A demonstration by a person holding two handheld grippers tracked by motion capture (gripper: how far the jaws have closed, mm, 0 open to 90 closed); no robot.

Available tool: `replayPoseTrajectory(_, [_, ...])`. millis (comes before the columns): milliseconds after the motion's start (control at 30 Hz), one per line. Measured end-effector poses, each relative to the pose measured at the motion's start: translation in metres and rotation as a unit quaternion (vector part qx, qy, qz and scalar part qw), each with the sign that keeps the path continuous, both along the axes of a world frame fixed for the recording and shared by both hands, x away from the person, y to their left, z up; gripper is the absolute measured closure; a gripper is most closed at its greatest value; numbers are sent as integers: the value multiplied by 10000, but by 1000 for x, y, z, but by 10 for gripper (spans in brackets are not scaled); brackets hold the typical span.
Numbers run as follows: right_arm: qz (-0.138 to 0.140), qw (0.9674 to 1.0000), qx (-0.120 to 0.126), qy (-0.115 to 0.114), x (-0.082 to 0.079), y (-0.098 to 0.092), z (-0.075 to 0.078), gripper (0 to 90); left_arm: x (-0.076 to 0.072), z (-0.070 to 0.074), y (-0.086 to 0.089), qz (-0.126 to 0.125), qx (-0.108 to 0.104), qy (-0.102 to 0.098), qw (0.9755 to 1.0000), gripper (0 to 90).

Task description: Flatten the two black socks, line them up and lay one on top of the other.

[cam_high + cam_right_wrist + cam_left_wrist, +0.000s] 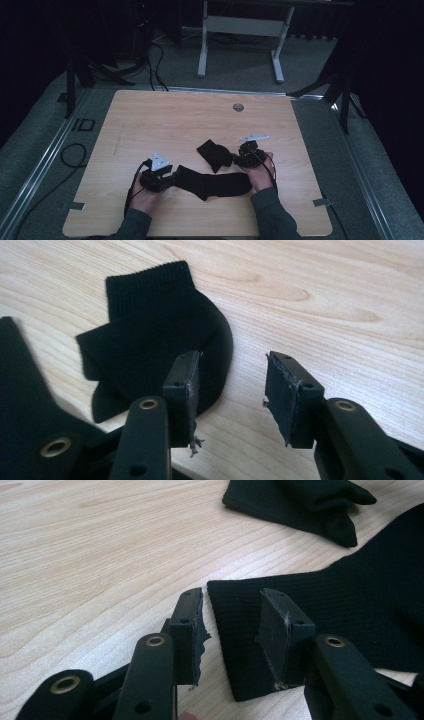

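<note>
left gripper jaws spread, flat sock cuff edge lying between them, not pinched. right gripper jaws spread beside the folded sock, one jaw over its edge. both socks lie mid-table, just apart.

Dim room, grey carpet floor, white-legged desk frame behind the light wooden table.

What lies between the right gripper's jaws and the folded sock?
Nothing: in the right gripper view the open right gripper stands at the edge of the folded sock, with bare table between its jaws.
</note>
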State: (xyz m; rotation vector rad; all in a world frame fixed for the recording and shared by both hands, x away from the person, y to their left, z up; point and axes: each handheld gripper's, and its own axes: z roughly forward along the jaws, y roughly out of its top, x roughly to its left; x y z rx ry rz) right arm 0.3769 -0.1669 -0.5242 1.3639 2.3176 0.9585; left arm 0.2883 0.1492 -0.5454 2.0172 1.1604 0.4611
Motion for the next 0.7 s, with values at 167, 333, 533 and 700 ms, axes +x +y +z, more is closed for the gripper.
replayPoseTrajectory(167, [-103,9996,10,266,8,2,-11,610,0,0,0,1,-1,3,10000,621])
replayPoseTrajectory(333, [-108,9990,30,431,12,7,-18,609,0,0,-1,3,7,2,10000,620])
replayPoseTrajectory(533, [16,9988,-332,366,12,18,-22,645,1,-1,-1,3,11,1,10000,620])
replayPoseTrajectory(700, [287,9969,-688,266,8,29,-21,817,0,-1,-1,0,24,17,10000,620])
